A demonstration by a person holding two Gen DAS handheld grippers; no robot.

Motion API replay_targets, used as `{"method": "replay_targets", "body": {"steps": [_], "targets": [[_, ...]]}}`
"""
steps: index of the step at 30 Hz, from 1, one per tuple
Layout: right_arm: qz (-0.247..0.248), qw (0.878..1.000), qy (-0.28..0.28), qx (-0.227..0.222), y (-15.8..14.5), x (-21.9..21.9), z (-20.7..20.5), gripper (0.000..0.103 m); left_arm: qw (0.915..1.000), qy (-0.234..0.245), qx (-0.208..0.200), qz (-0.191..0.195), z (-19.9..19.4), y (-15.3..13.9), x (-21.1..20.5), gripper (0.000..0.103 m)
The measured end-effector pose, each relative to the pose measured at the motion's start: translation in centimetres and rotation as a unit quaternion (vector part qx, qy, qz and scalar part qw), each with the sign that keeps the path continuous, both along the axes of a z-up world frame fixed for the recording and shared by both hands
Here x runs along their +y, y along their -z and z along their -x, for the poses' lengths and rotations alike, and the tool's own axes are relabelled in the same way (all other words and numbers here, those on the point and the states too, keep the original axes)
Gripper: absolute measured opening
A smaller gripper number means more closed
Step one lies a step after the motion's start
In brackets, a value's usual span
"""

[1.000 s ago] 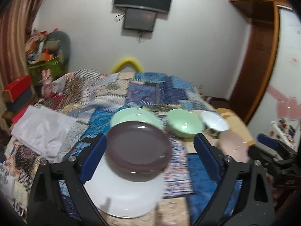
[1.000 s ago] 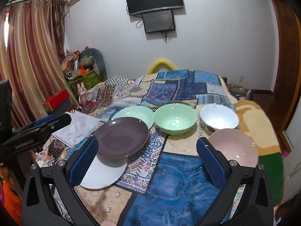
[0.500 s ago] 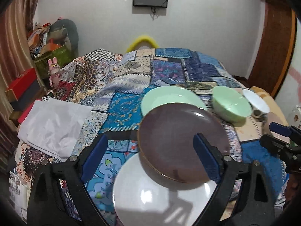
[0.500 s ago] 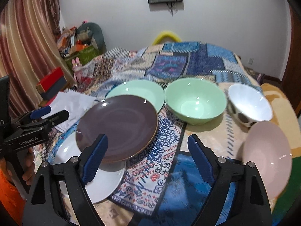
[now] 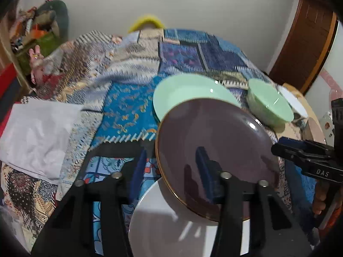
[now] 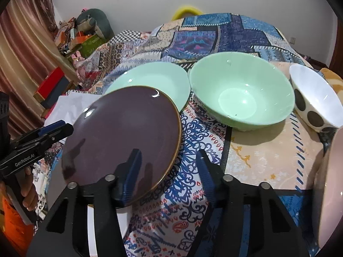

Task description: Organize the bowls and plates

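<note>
Two half-spread grippers straddle opposite rims of a tilted purple plate on the quilt.

At far left a folded white cloth (image 5: 36,137) lies flat, with open quilt (image 6: 268,154) between it and the dishes. The left gripper (image 5: 171,171) has its jaws partly apart, one finger over the purple plate (image 5: 214,150) and one outside its left rim; pad contact cannot be made out. That plate tilts above a white plate (image 5: 171,231), hiding much of it and whatever props it up. It also hides the near edge of the mint plate (image 5: 188,92) behind. The right gripper (image 6: 168,171), likewise part-spread, straddles the purple plate's right rim. Further right stand an empty mint bowl (image 6: 242,92) and an empty spotted bowl (image 6: 315,98). A pink plate (image 6: 330,192) is cut off at the frame edge.
</note>
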State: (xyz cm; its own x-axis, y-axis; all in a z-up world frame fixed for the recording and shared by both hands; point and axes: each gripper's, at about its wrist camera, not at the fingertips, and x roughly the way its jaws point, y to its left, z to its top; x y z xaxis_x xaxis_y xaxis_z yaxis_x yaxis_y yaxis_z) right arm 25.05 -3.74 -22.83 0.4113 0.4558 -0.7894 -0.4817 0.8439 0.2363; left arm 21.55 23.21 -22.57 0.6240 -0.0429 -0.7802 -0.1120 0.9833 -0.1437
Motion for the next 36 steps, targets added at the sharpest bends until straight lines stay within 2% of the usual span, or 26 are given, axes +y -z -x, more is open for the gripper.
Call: {"method": "replay_targets", "body": {"steps": [2,6,8,12,18,24,36], "targets": [[0.0,1.0,-0.002,0.005,0.3,0.3,-0.2,0.047,1.0,0.001,0.009,-0.003,-0.5,0.5,0.0,0.041],[-0.008,1.0,-0.006,0.018,0.8,0.5,-0.8,0.033,0.9997,0.001,0.02,0.012,-0.6,1.1,0.2,0.033],[-0.017,0.999,-0.006,0.026,0.9,0.5,-1.2,0.033,0.9995,-0.004,0.024,0.018,-0.7,1.4,0.4,0.024],[-0.023,0.999,-0.006,0.038,1.3,0.6,-1.6,0.024,0.999,-0.005,0.032,0.031,-0.9,1.7,0.7,0.023],[-0.024,0.999,-0.008,0.038,1.4,0.6,-1.9,0.023,0.998,-0.002,0.042,0.047,-1.5,1.8,1.0,0.023],[-0.018,0.999,-0.014,0.03,1.2,0.4,-1.6,0.023,0.9986,0.0,0.046,0.026,-1.3,1.4,0.4,0.023],[-0.027,0.999,-0.004,0.023,0.2,-1.3,-0.7,0.023,0.9991,0.004,0.038,0.017,0.3,0.0,-1.4,0.023]]}}
